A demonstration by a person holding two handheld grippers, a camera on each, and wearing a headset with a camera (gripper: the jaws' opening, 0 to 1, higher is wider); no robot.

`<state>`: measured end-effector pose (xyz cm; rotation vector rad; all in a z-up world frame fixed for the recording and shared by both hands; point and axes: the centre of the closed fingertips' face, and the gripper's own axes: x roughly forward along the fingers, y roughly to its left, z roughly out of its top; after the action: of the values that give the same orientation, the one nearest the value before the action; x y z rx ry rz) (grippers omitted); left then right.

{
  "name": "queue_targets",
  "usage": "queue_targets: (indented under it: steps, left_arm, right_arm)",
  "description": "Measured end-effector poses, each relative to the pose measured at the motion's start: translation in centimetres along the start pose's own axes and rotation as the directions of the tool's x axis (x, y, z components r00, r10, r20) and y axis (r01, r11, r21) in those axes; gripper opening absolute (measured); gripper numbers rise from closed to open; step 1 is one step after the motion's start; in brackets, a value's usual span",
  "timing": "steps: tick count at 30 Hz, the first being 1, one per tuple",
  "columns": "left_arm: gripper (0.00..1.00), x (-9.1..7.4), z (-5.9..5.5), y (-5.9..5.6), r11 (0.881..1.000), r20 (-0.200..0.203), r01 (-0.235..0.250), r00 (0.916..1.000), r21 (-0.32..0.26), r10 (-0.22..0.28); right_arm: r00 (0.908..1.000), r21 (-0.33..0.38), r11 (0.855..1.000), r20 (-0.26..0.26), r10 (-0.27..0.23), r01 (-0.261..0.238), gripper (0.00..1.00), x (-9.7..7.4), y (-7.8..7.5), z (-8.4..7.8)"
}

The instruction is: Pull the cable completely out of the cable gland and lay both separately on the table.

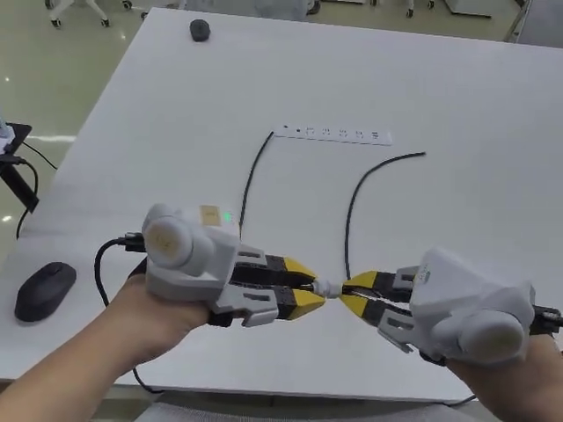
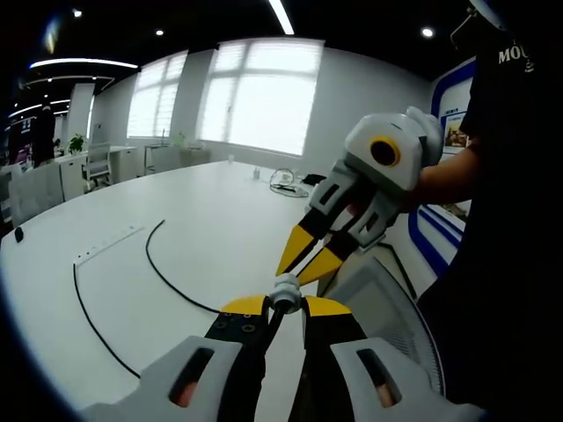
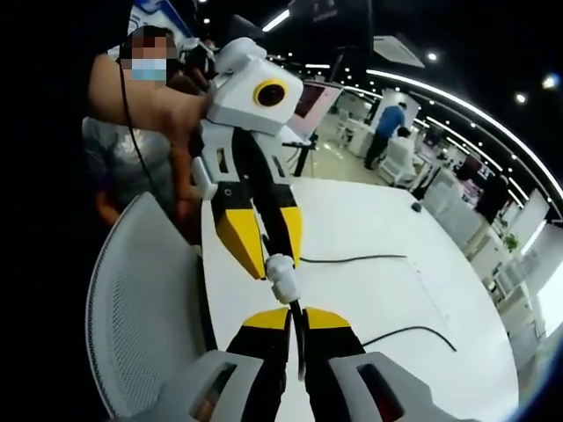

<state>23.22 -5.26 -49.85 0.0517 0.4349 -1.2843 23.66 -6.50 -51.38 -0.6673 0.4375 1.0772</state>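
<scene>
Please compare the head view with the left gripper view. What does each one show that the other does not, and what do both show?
The head view adds a black mouse near the edge of the table. The left gripper view adds bright windows and a mesh chair back. Both show the white cable gland held by the left gripper, the right gripper close against it on the black cable, and the power strip.

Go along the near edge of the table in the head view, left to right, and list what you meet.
Black oval computer mouse → left tool → small white plastic cable gland, held in that tool → right tool, closed on the thin black cable.
</scene>
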Motion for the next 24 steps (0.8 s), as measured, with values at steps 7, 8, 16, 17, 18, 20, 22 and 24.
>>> queue_targets:
  steps: [7, 8, 16, 17, 18, 20, 22, 24]
  left_arm:
    - [0.15, 0.1, -0.1, 0.1, 1.000, 0.004, 0.002, 1.0000, 0.005, -0.002]
    - [0.15, 0.1, -0.1, 0.2, 1.000, 0.003, 0.003, 1.0000, 0.001, -0.003]
    - [0.15, -0.1, 0.3, 0.6, 1.000, 0.018, 0.006, 0.9998, -0.008, -0.005]
    - [0.15, -0.1, 0.4, 0.6, 1.000, 0.019, 0.005, 0.9998, -0.009, -0.005]
    - [0.15, -0.1, 0.4, 0.7, 1.000, 0.021, 0.004, 0.9998, -0.011, -0.004]
    - [0.15, -0.2, 0.4, 0.9, 1.000, 0.023, -0.001, 0.9997, -0.015, 0.001]
    - [0.15, -0.3, 0.4, 1.0, 1.000, 0.021, -0.006, 0.9998, -0.015, 0.006]
    - [0.15, -0.3, 0.5, 1.0, 1.000, 0.025, -0.008, 0.9996, -0.016, 0.008]
  right_arm:
    - [0.9996, 0.010, 1.000, -0.022, -0.018, 0.018, 0.00, 0.1, -0.2, -0.3]
    - [0.9995, 0.019, 1.000, -0.025, -0.019, 0.019, 0.00, 0.1, -0.3, -0.3]
    - [0.9953, 0.018, 0.998, -0.079, -0.056, 0.058, 0.00, -0.2, -1.6, -1.7]
    - [0.9949, 0.026, 0.998, -0.084, -0.057, 0.059, 0.00, -0.3, -1.7, -1.9]
    - [0.9944, 0.027, 0.998, -0.086, -0.062, 0.064, 0.00, -0.3, -1.9, -2.0]
    - [0.9920, 0.046, 0.996, -0.102, -0.074, 0.079, 0.00, -0.4, -2.5, -2.6]
    - [0.9894, 0.068, 0.993, -0.116, -0.087, 0.096, 0.00, -0.5, -3.1, -3.1]
    - [0.9882, 0.095, 0.990, -0.122, -0.093, 0.104, 0.00, -0.6, -3.5, -3.5]
